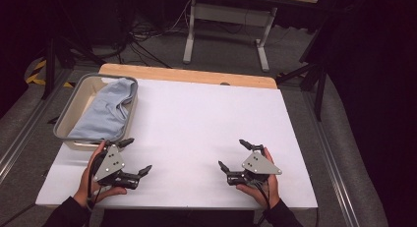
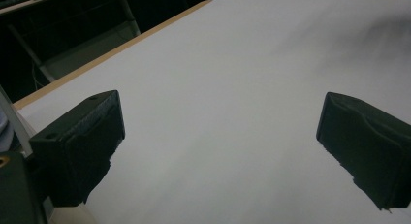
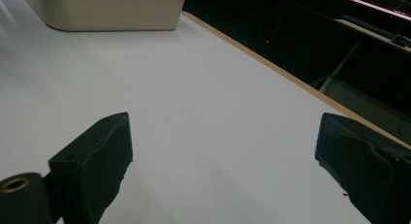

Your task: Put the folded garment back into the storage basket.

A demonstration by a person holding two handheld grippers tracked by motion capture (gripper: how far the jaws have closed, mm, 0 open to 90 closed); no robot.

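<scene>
This looks like a lab or recording studio rather than a home, with everything arranged around one white-topped work table (image 1: 206, 119) with a bare wooden edge along its far side. Behind the table, loose black cables (image 1: 142, 38) run over a grey carpeted floor (image 1: 221, 45) past the metal legs of a second desk (image 1: 226, 20), and dark curtains close in the space to the table's right. To the table's left, black-and-yellow hazard tape (image 1: 35, 72) marks the floor beside a black stand, and metal rails (image 1: 19, 133) run along both its sides.
</scene>
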